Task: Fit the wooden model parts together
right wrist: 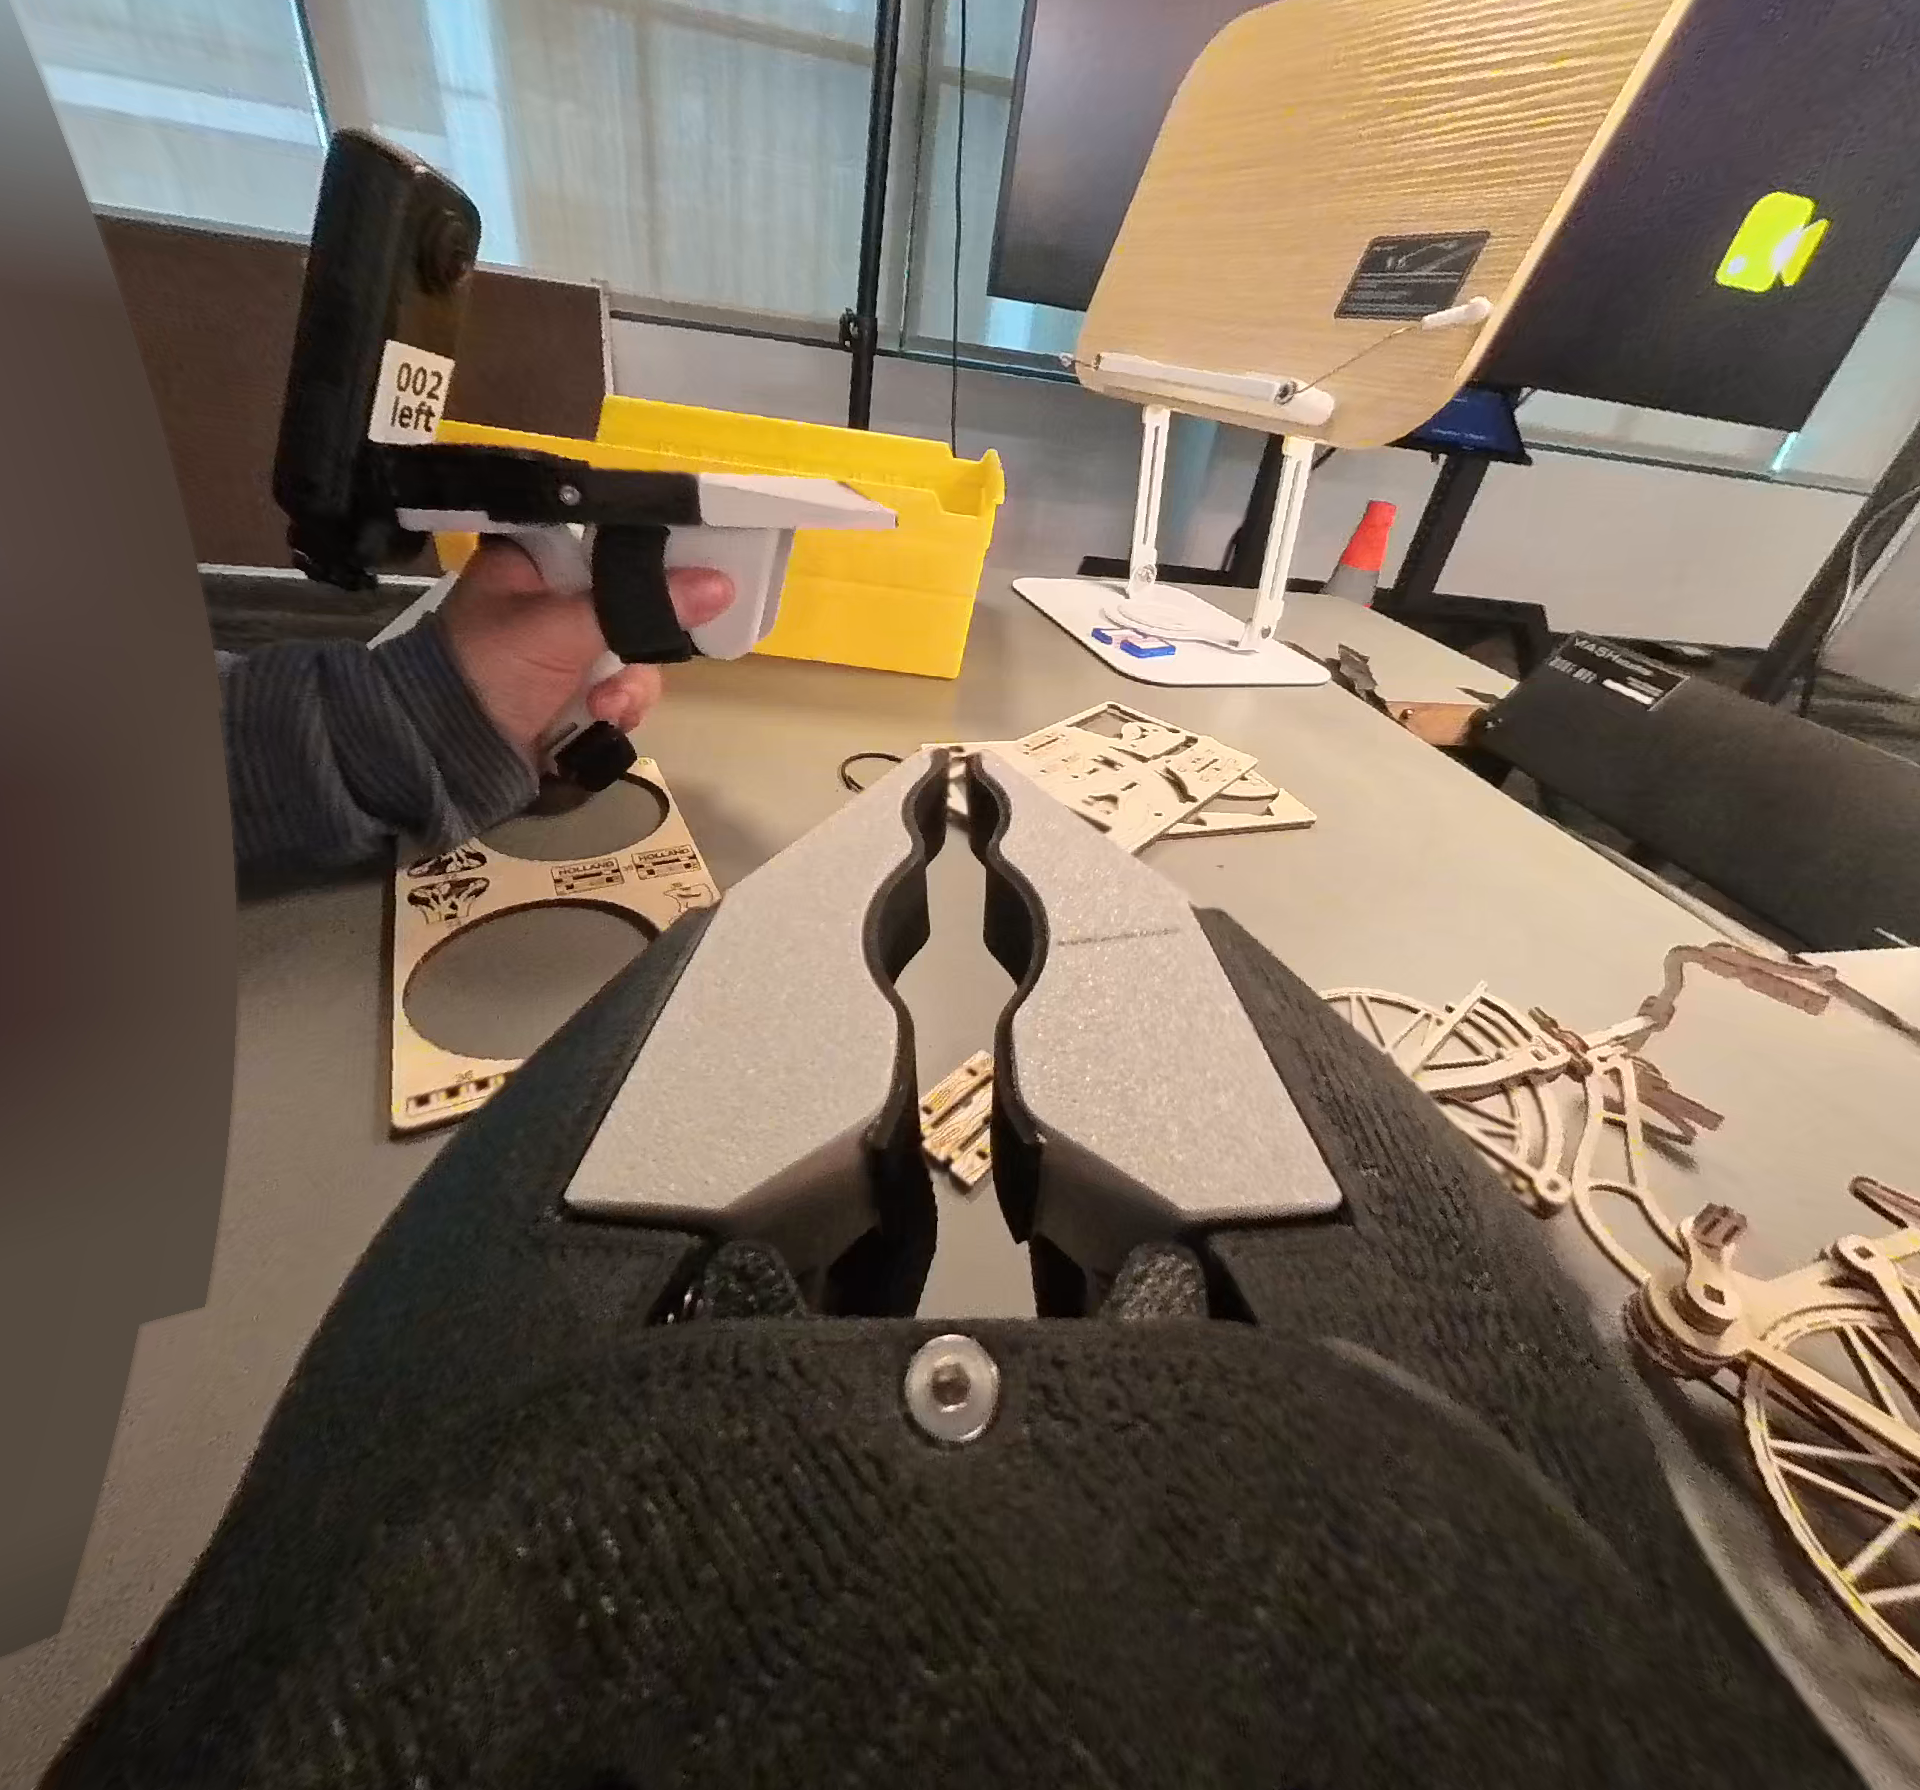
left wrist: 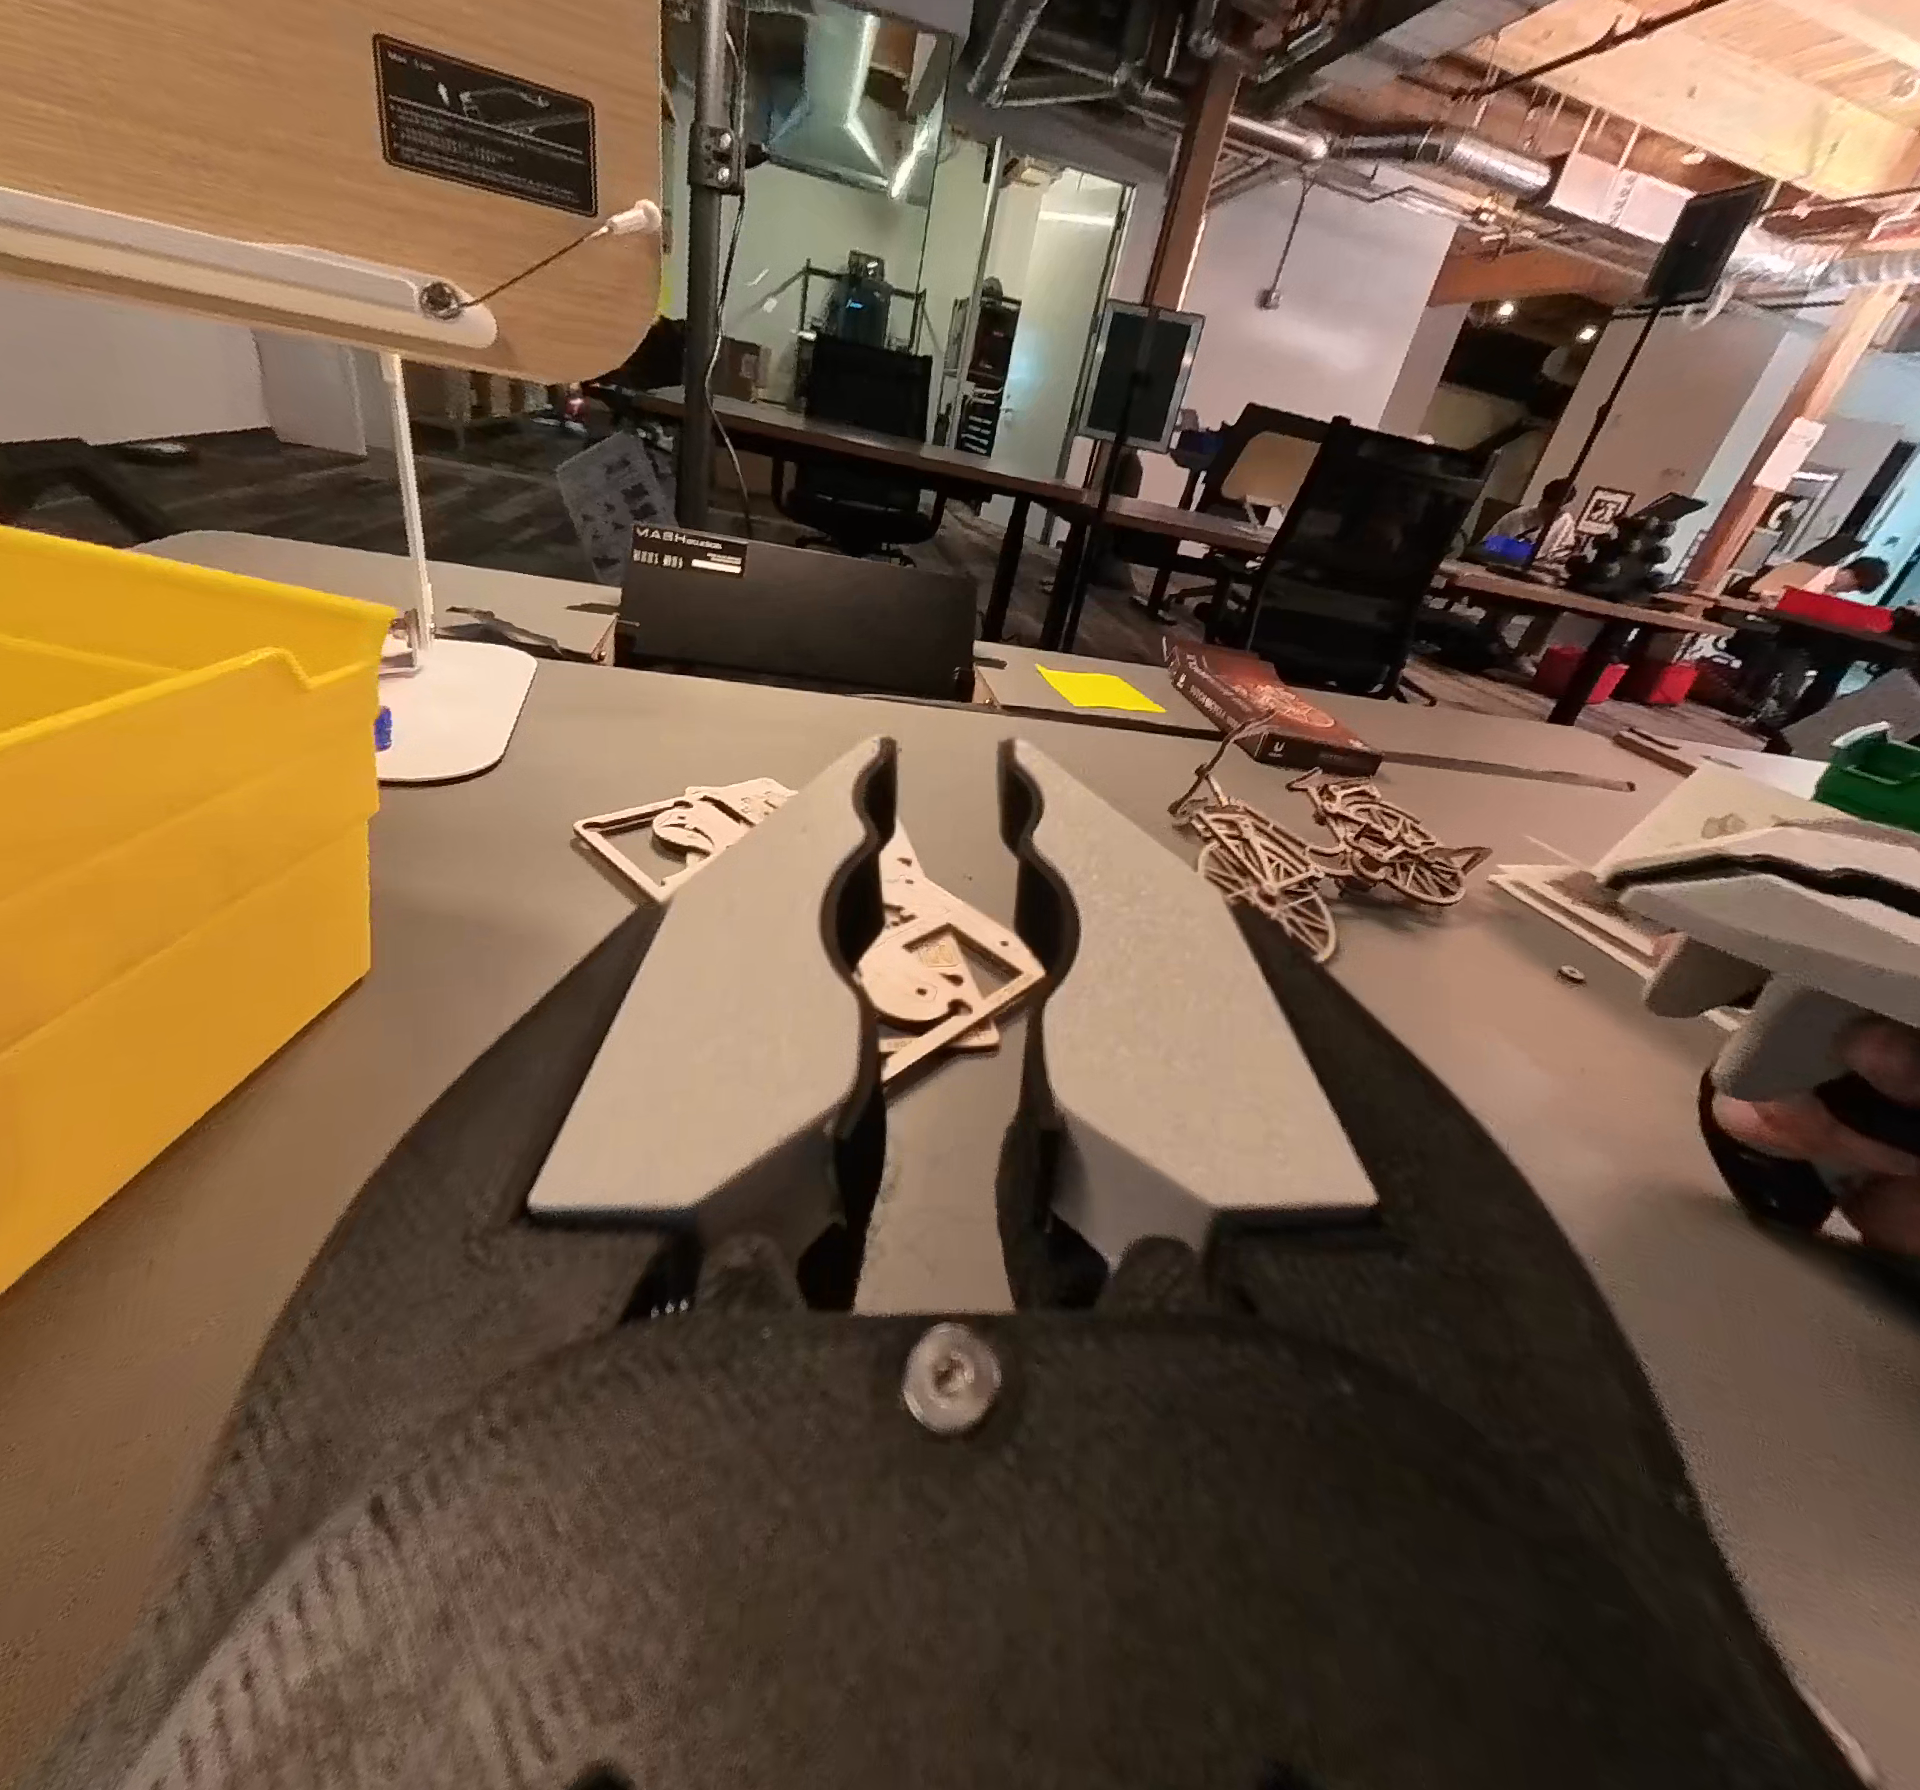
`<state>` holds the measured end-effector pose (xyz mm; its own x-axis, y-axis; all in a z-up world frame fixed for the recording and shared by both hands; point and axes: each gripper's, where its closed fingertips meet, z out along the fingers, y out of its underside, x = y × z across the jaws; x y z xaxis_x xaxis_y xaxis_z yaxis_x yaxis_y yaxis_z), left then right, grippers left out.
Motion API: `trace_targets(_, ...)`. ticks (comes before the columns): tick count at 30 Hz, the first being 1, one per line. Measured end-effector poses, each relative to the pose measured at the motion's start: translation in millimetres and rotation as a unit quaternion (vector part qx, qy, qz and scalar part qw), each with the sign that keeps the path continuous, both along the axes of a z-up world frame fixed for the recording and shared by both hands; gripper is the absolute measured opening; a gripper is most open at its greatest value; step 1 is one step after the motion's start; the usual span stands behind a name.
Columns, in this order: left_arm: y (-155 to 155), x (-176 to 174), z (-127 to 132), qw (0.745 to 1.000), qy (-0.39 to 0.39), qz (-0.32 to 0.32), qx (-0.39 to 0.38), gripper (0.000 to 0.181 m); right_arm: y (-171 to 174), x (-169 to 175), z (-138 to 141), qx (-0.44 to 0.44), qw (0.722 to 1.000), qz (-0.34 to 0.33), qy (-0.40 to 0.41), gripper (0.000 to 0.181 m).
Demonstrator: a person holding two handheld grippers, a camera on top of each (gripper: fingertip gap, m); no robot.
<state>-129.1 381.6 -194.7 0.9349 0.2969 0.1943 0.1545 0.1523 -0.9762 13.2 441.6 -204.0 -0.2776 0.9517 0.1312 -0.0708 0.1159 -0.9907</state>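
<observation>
The left gripper [left wrist: 943,774] is hovering above the grey tabletop [left wrist: 727,701] with its jaws apart and nothing between them. Under it, some flat wooden part sheets [left wrist: 940,982] are lying in a small pile. A person's hand [right wrist: 540,639] is holding this gripper up in the air, in front of a yellow bin [right wrist: 883,535].

The right gripper [right wrist: 958,769] is also hanging over the tabletop. Its tips are nearly touching, and it is gripping nothing. A little wooden piece [right wrist: 956,1117] is lying flat on the tabletop below the gap, maybe a small hinge-like part, but it is hard to tell.

The wooden bicycle model [left wrist: 1320,847] is lying on its side to the right. A sheet with big round holes [right wrist: 530,930] is lying to the left, under the hand. A wooden book stand [right wrist: 1382,182] is standing at the back.
</observation>
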Motion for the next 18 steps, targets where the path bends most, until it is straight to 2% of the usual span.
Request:
trace_targets(6,-1.3,-3.7,-2.6,1.0,0.008,0.02,-0.013,0.015,6.3,2.9,3.7,0.015,1.0,-0.012,0.006,0.001)
trace_targets(18,-2.0,-6.3,-4.7,1.0,-0.018,0.009,-0.002,0.011,21.1,2.1,9.3,-0.014,0.999,-0.024,0.015,0.002)
